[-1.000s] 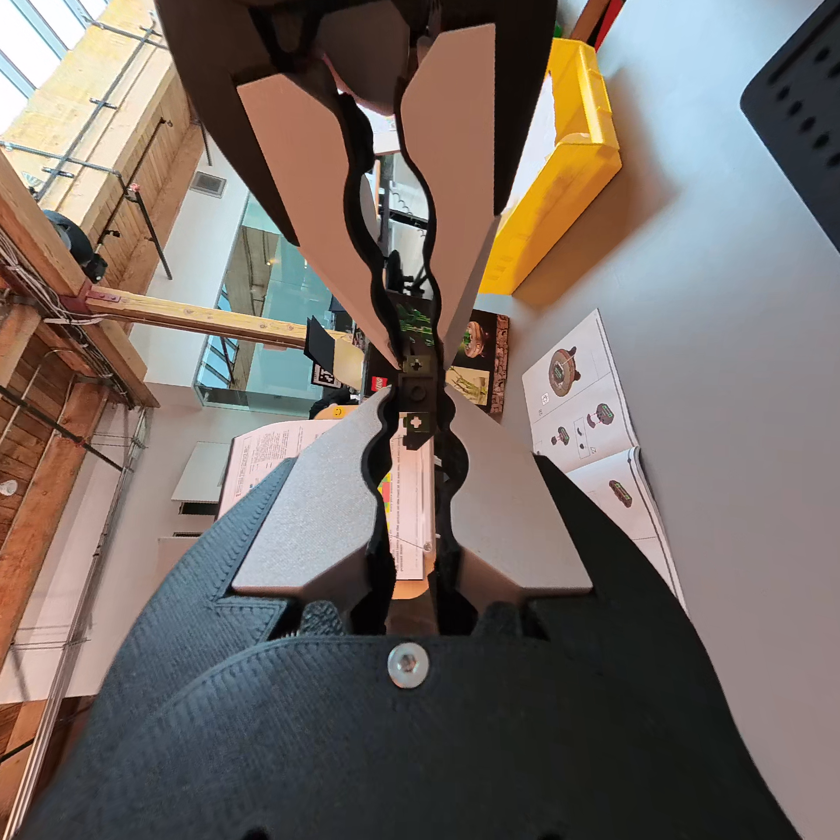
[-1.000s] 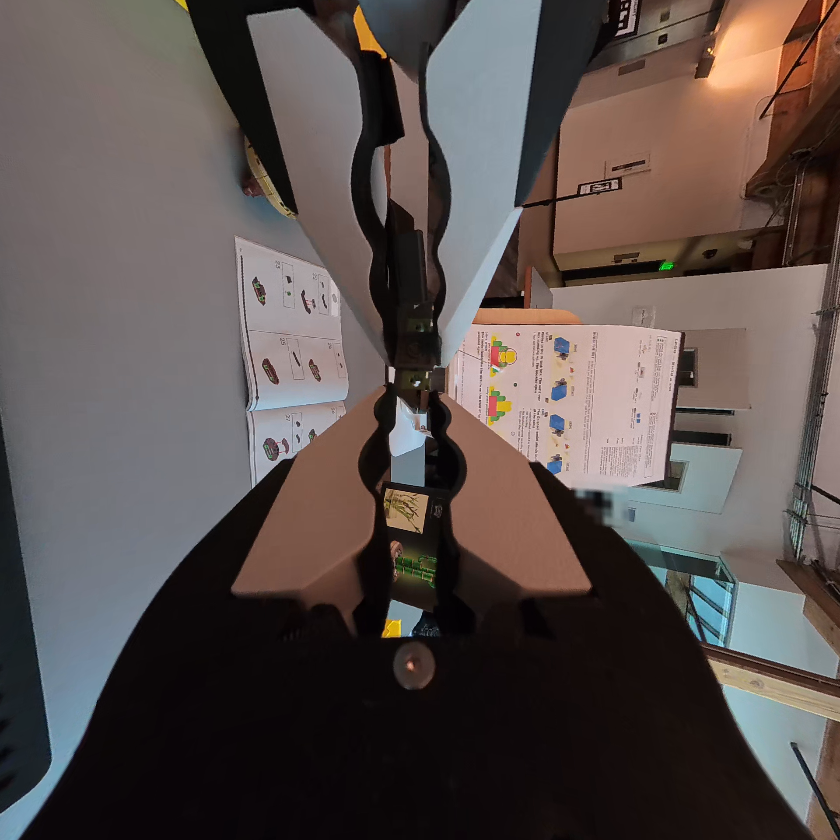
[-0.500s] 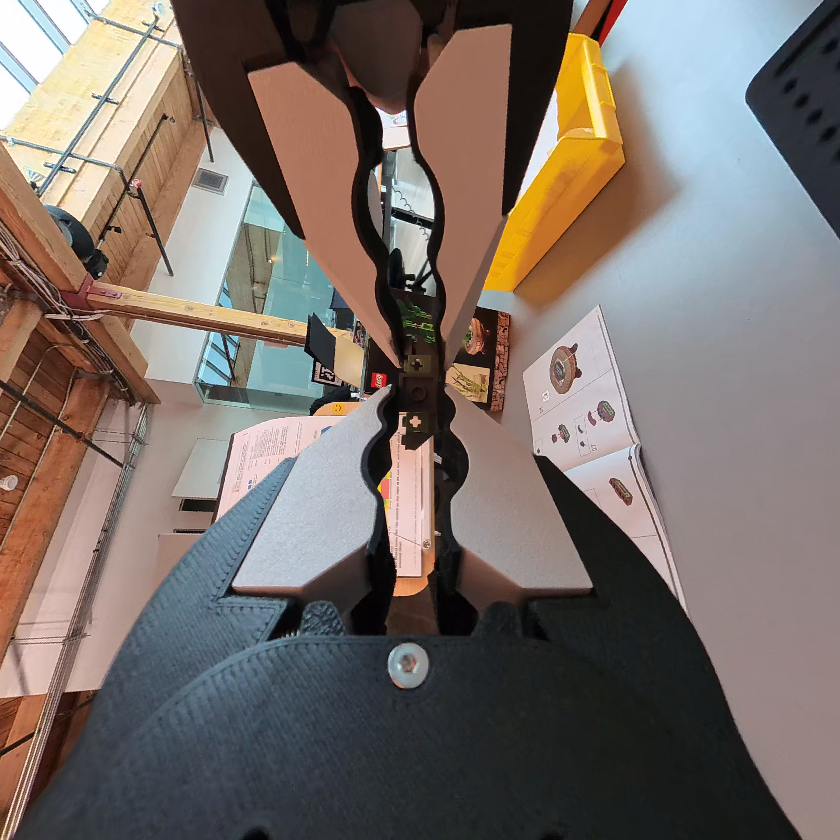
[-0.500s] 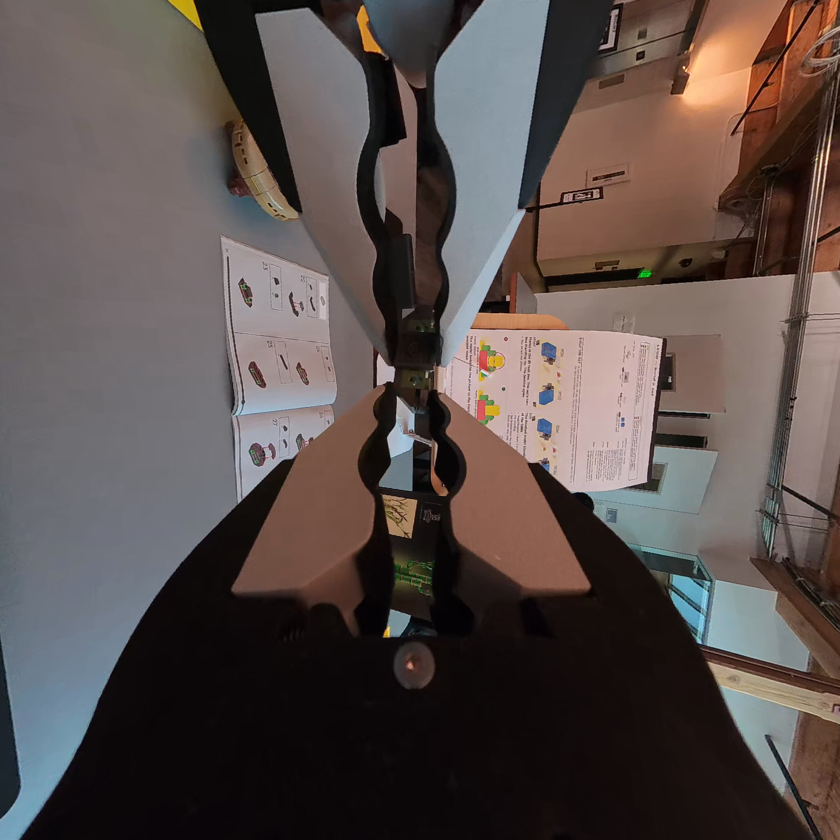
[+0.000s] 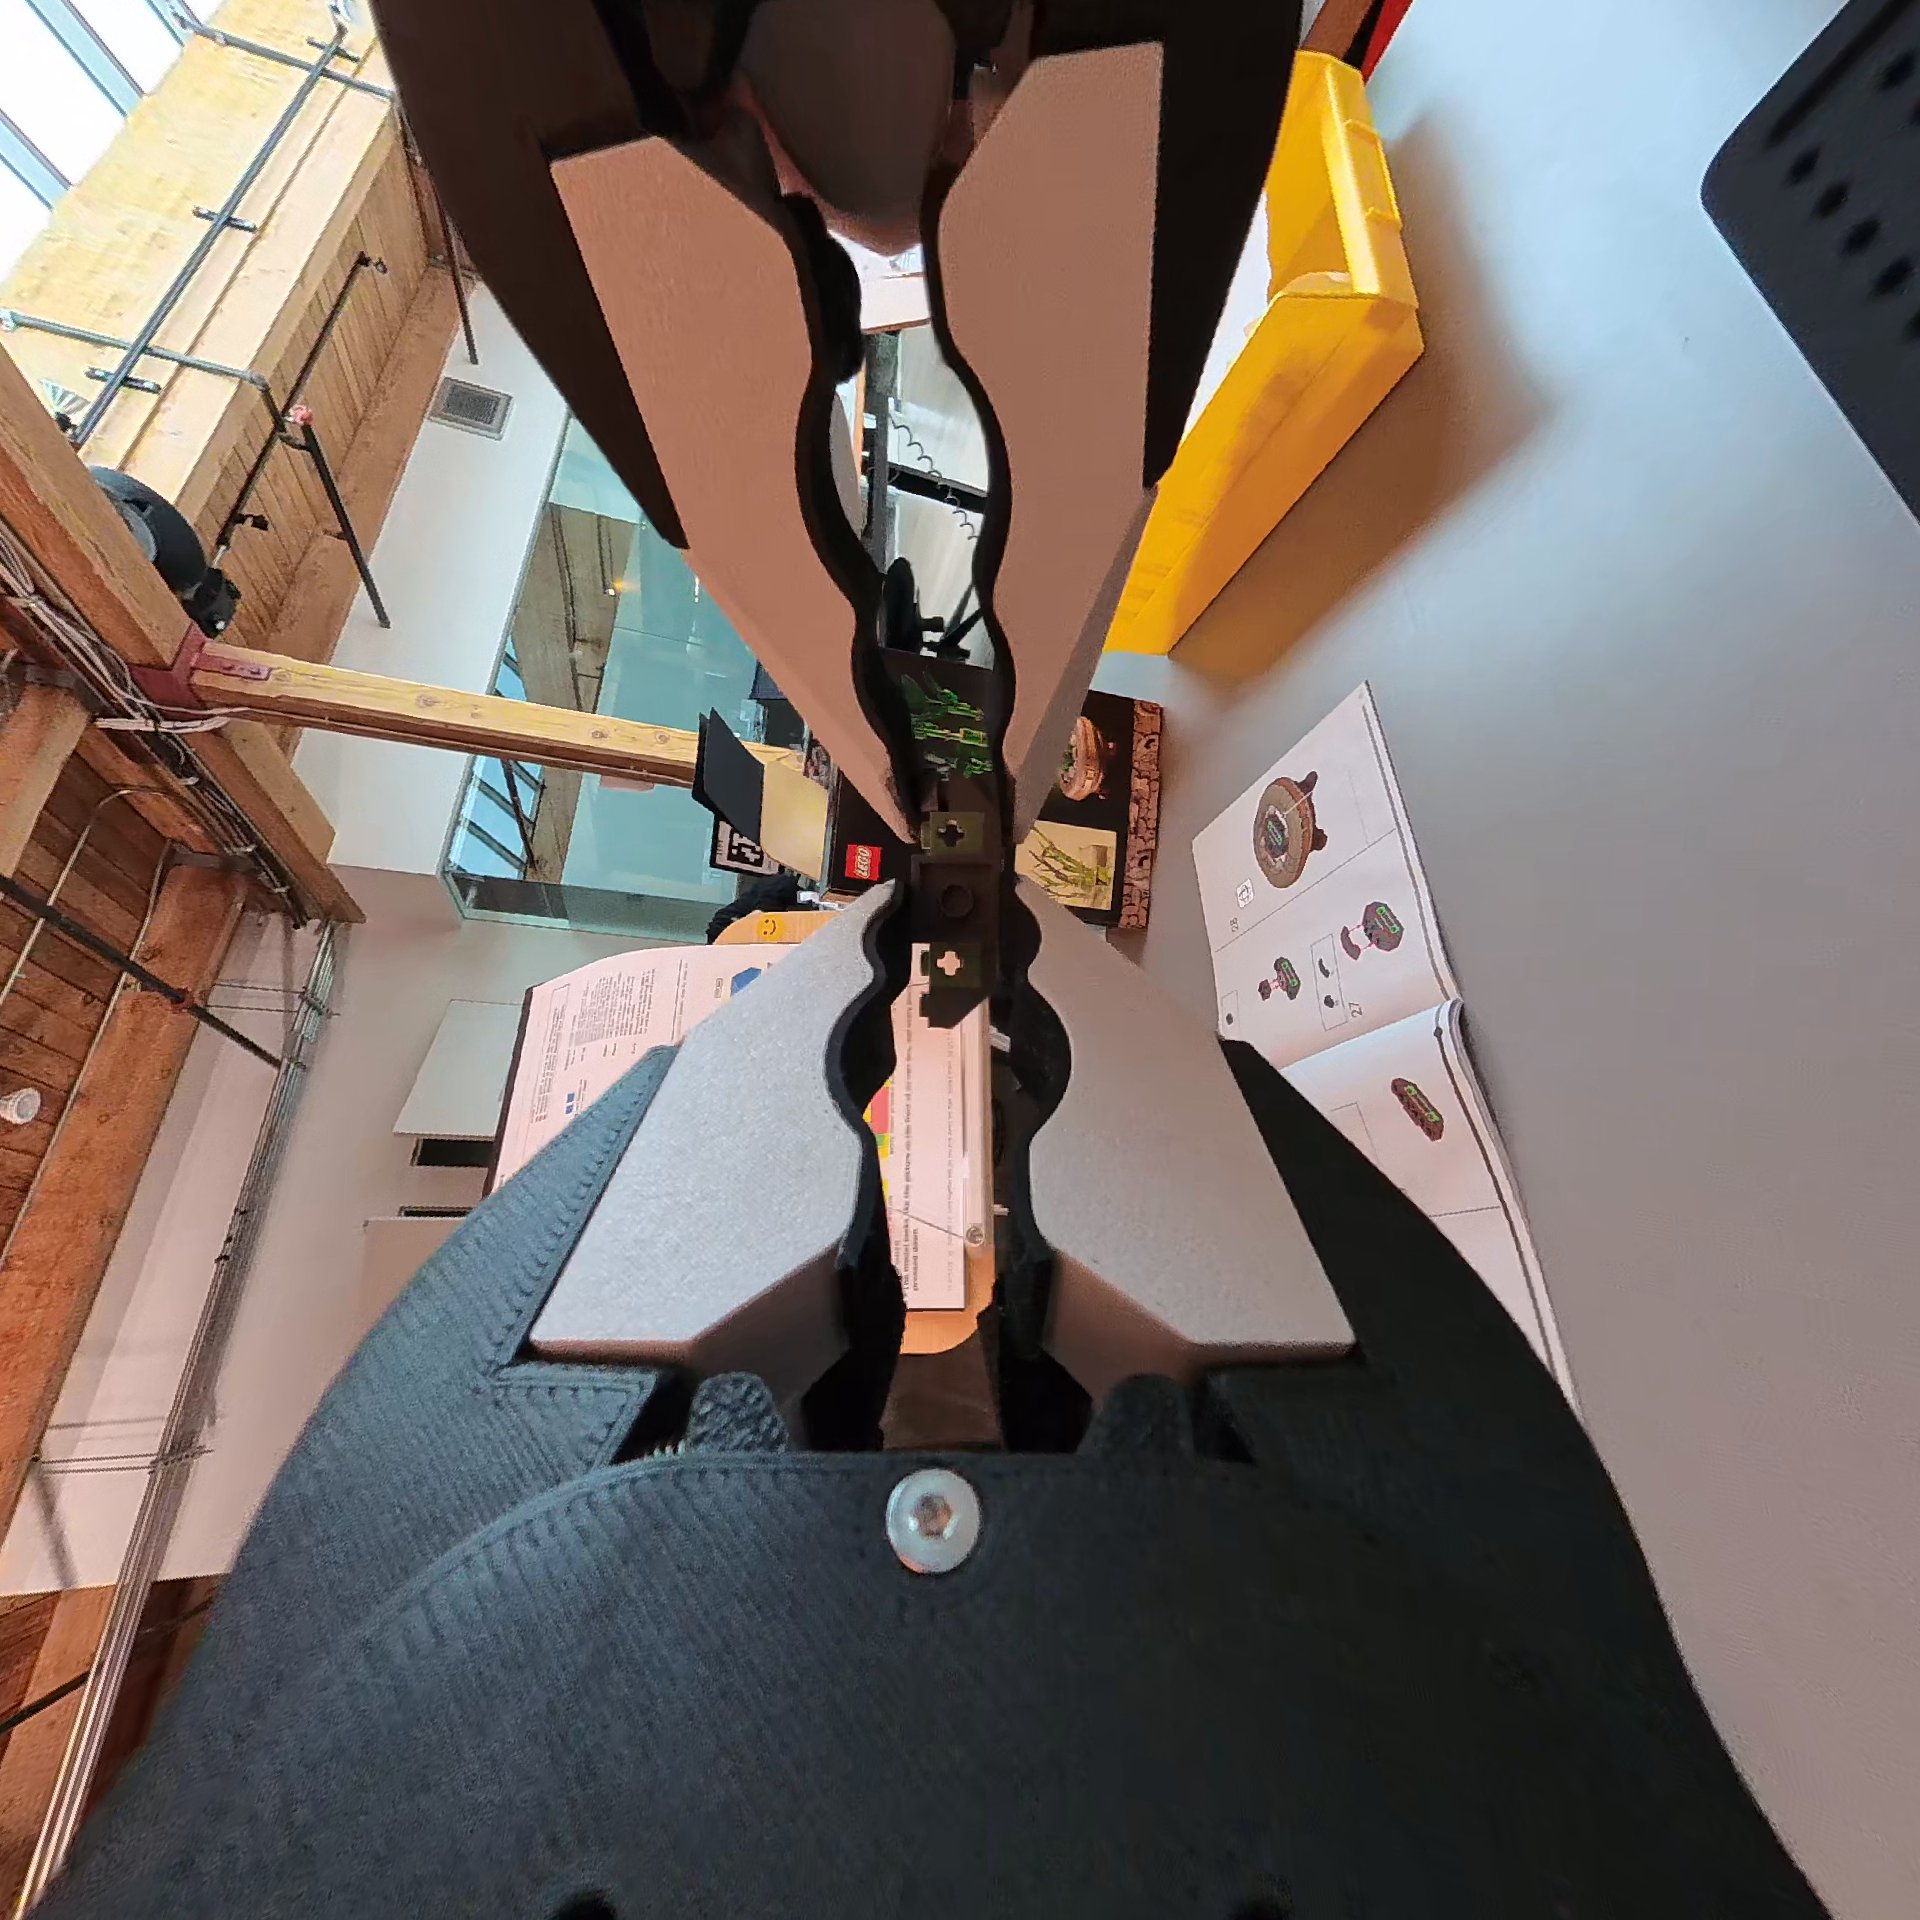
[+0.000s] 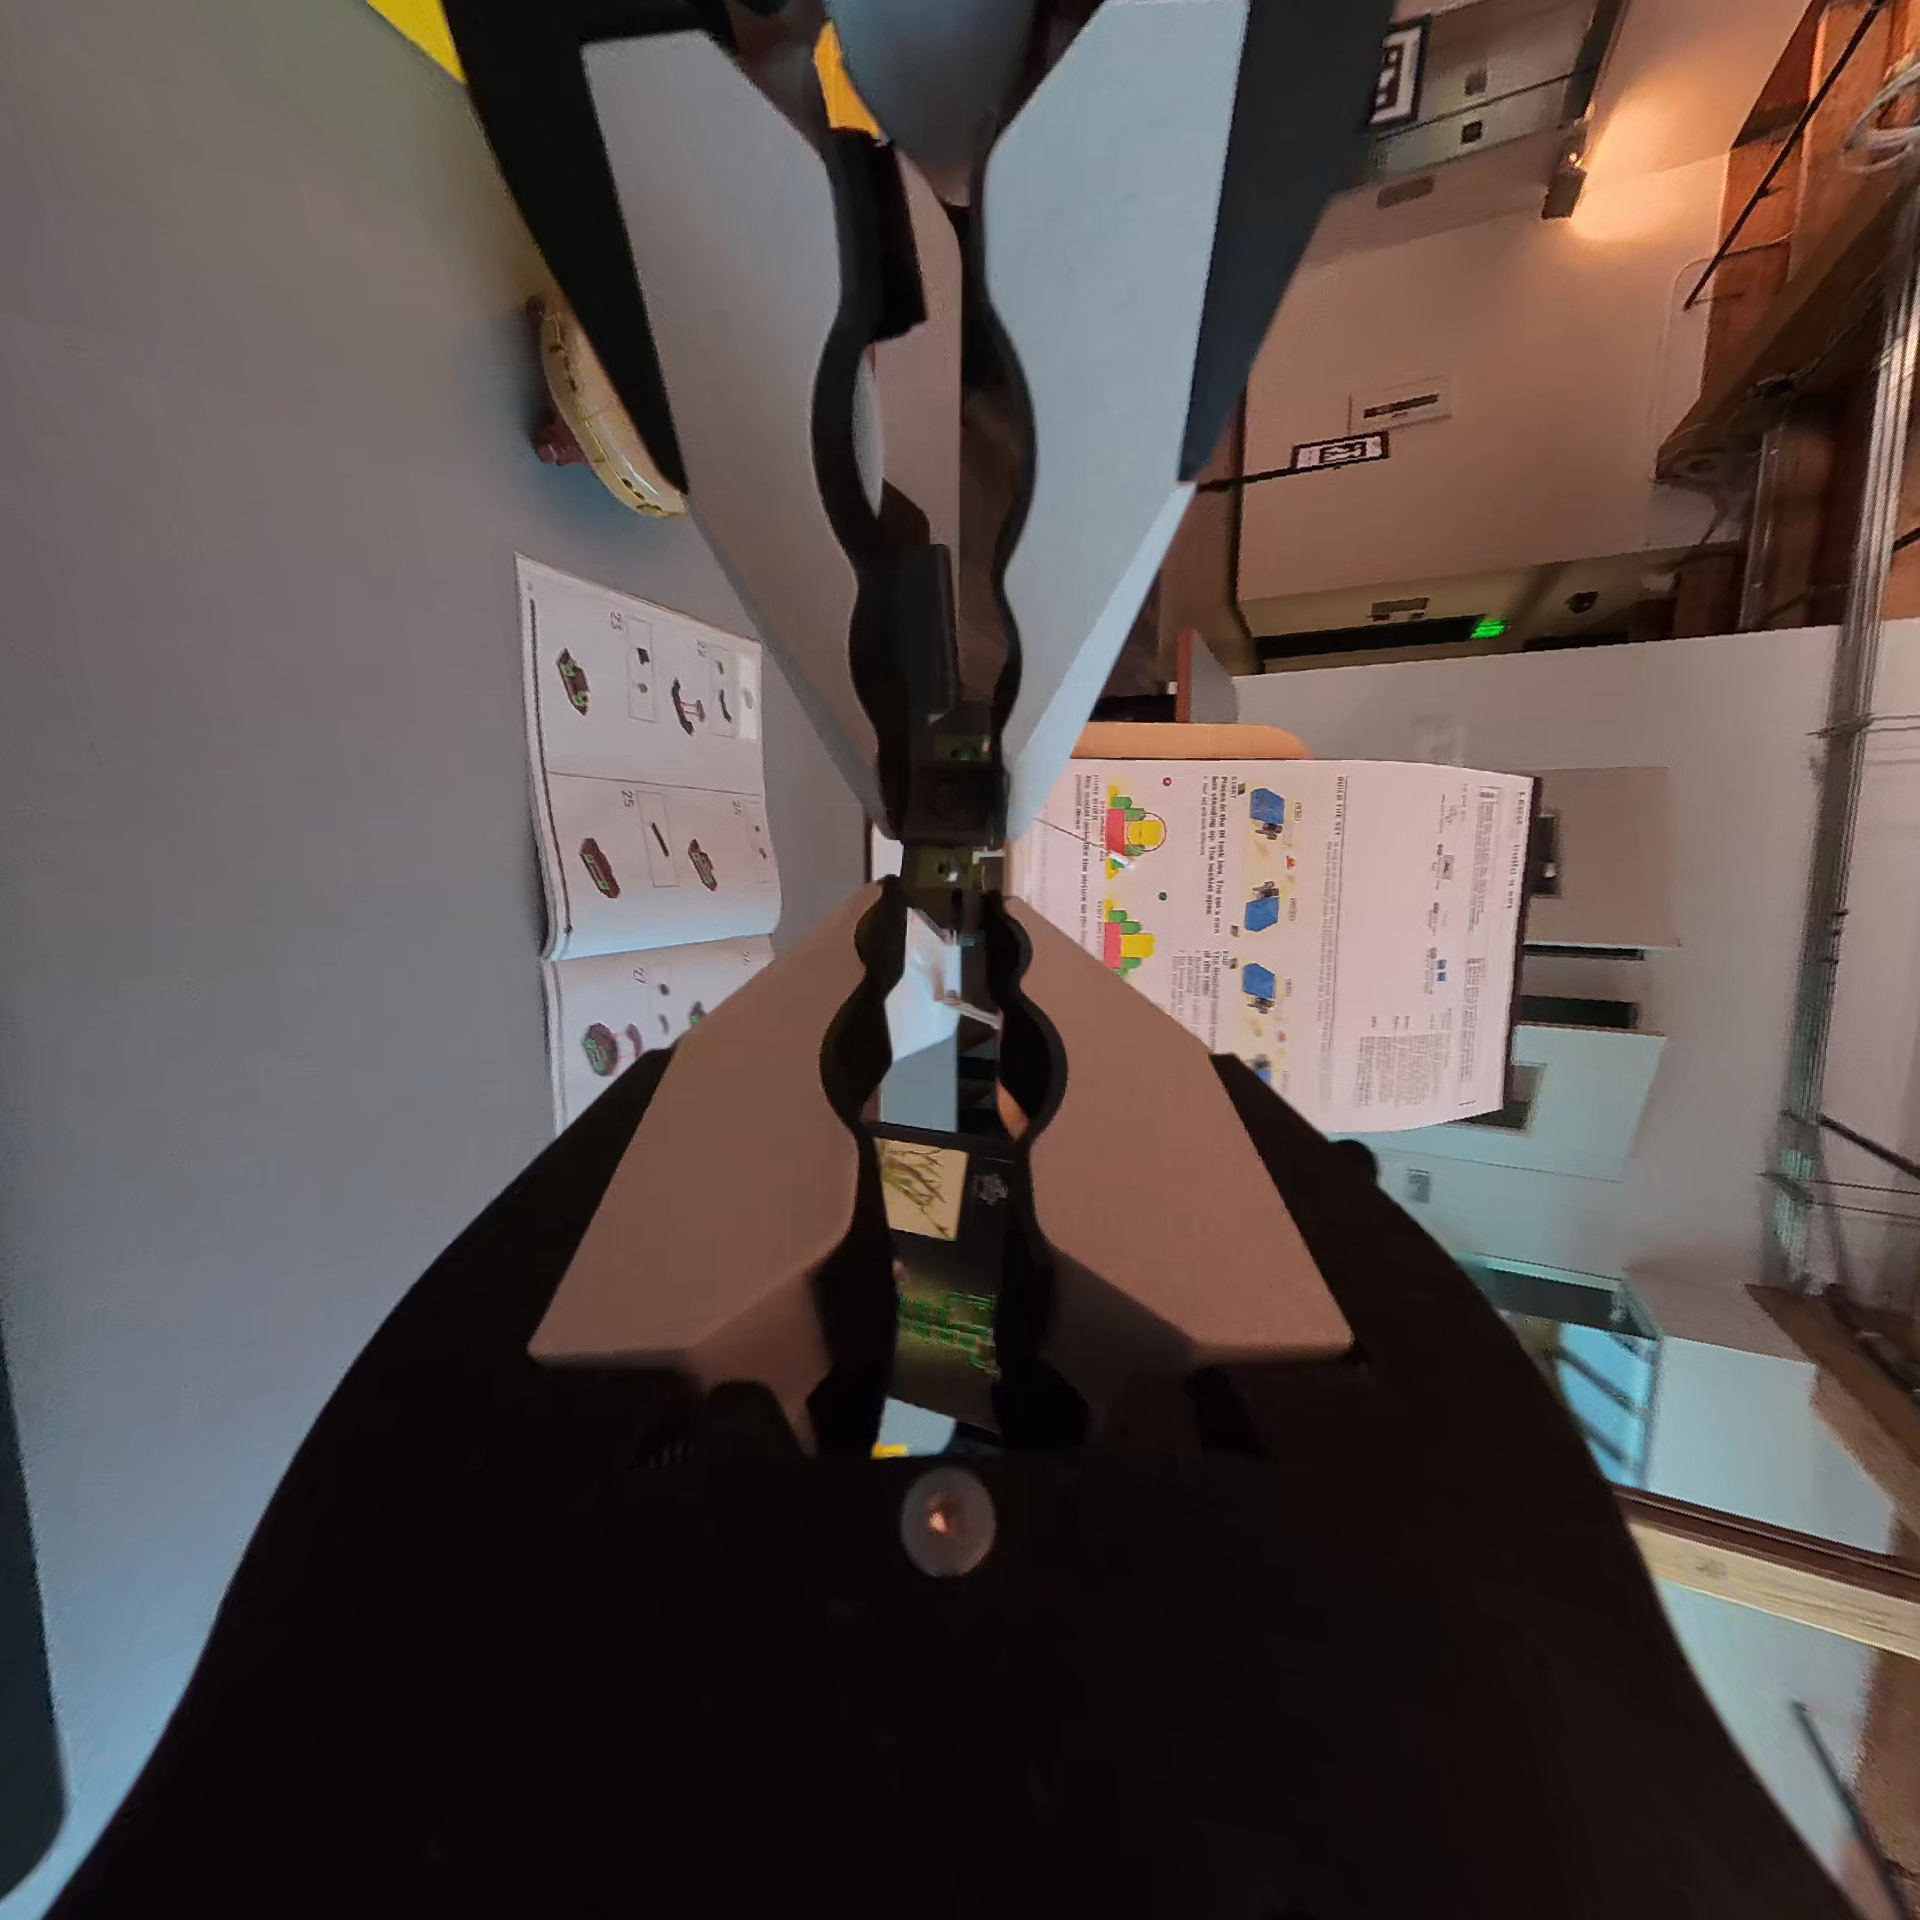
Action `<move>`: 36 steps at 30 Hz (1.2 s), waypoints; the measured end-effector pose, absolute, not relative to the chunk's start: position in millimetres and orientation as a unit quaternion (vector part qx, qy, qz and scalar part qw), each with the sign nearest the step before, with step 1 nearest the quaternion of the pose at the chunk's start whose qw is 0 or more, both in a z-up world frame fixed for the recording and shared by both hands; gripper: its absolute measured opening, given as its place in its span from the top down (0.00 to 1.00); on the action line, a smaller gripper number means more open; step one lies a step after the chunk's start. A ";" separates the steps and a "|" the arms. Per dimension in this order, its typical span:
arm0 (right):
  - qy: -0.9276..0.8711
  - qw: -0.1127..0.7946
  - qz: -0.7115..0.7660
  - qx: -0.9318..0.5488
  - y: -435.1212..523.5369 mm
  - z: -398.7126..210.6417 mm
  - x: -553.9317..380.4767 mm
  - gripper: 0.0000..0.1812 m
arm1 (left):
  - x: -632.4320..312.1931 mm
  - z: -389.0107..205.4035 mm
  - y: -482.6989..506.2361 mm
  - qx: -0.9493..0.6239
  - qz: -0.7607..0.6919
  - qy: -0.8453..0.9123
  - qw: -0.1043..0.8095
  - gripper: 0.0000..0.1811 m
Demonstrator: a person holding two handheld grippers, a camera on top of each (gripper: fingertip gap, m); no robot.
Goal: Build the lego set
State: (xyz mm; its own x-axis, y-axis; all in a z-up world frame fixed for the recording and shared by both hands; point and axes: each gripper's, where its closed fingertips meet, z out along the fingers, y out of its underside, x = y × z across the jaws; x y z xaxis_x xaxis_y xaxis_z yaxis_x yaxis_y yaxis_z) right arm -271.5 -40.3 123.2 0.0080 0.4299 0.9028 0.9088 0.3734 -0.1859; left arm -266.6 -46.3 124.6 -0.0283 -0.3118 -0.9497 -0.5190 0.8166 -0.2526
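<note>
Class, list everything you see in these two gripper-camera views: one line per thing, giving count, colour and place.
Lego assembly: one, dark with olive-green parts, pinched between the two grippers, tip to tip.
Instruction booklet: one, white, open on the grey table.
Yellow bin: one, on the table beyond the booklet.
Lego box: one, dark, upright behind the grippers.
Printed sheet: one, white with coloured pictures, standing behind.
Round tan model piece: one, on the table, partly hidden.
Left gripper: one, grey fingers, shut on the assembly.
Right gripper: one, shut on the assembly's other end.
</note>
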 end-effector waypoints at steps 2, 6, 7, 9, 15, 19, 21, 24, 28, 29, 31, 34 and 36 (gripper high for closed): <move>-0.662 0.504 -0.232 -0.504 -41.3 126.4 -272.1 0.93 | -266.6 126.7 -46.9 -0.290 0.081 0.709 0.637 0.92; -0.661 0.514 -0.241 -0.491 -42.9 130.3 -272.7 0.92 | -266.8 130.3 -48.4 -0.291 0.077 0.708 0.638 0.92; -0.661 0.516 -0.240 -0.489 -43.0 130.7 -272.8 0.92 | -266.7 130.4 -48.5 -0.292 0.076 0.708 0.638 0.92; -0.661 0.519 -0.236 -0.487 -43.2 130.8 -272.8 0.92 | -266.7 130.6 -48.6 -0.291 0.076 0.708 0.639 0.92; -0.664 0.533 -0.212 -0.480 -45.6 134.9 -274.1 0.92 | -267.5 134.1 -50.9 -0.287 0.070 0.704 0.646 0.92; -0.668 0.543 -0.220 -0.459 -47.7 138.4 -274.7 0.92 | -267.8 137.0 -52.6 -0.284 0.065 0.702 0.650 0.92; -0.671 0.542 -0.226 -0.453 -48.2 138.8 -274.4 0.92 | -267.5 137.5 -53.1 -0.282 0.064 0.702 0.651 0.93; -0.669 0.552 -0.232 -0.440 -49.2 142.1 -274.7 0.92 | -267.6 140.3 -53.7 -0.279 0.063 0.699 0.655 0.92; -0.665 0.551 -0.237 -0.446 -47.7 142.3 -273.2 0.92 | -266.9 140.5 -52.6 -0.282 0.065 0.700 0.653 0.92; -0.665 0.549 -0.238 -0.446 -47.2 141.7 -272.9 0.93 | -266.5 139.8 -52.2 -0.282 0.066 0.701 0.652 0.92; -0.666 0.545 -0.239 -0.450 -46.4 139.7 -272.1 0.93 | -266.0 137.9 -51.5 -0.283 0.067 0.703 0.650 0.92; -0.664 0.544 -0.234 -0.456 -45.7 137.9 -271.9 0.93 | -265.8 136.0 -50.8 -0.285 0.064 0.703 0.648 0.92; -0.664 0.542 -0.230 -0.460 -45.2 136.6 -271.8 0.93 | -265.8 134.5 -50.4 -0.286 0.062 0.704 0.647 0.92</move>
